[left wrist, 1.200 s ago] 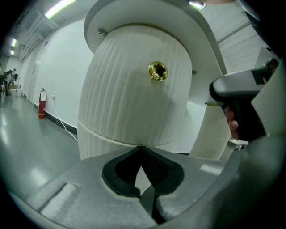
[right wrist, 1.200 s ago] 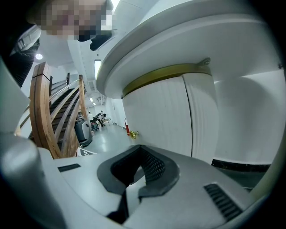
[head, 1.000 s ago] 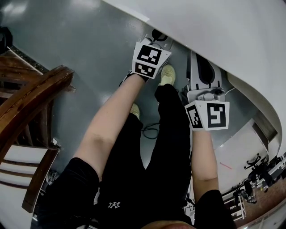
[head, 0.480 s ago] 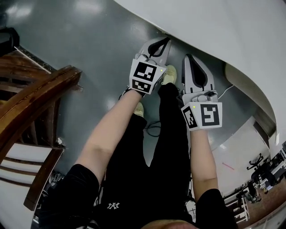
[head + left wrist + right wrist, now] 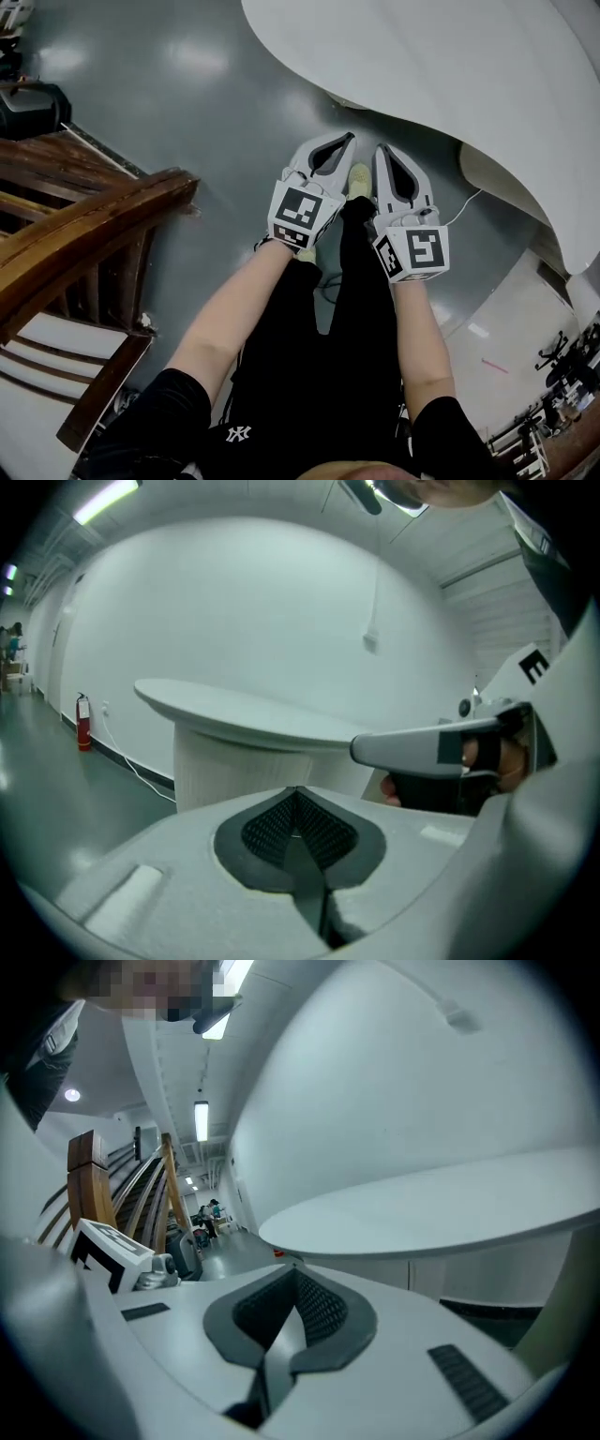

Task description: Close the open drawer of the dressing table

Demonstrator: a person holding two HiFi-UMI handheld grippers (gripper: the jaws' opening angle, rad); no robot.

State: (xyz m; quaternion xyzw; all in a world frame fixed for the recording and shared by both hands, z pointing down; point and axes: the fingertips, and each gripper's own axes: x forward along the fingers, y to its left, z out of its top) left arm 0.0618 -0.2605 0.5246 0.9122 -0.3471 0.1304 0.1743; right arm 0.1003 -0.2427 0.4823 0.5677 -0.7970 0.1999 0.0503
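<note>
Place: a large indoor hall, more like a showroom or lab than a home.
Floor: glossy grey floor (image 5: 187,103), bare, reflecting ceiling lamps.
Walls: tall, plain white and curving; a red fire extinguisher (image 5: 83,722) stands at the foot.
Ceiling: high, with strip lights (image 5: 202,1119) along a long corridor.
Furniture: a white curved worktop (image 5: 422,84); a dark wooden railing (image 5: 84,225) nearby.
Gear: metal stands (image 5: 562,394) clustered at the floor's edge; a cable (image 5: 464,208) trails across the floor.

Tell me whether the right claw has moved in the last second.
Yes. The right claw has drawn back from the edge of the white tabletop, toward the person, and now sits clear of it.
</note>
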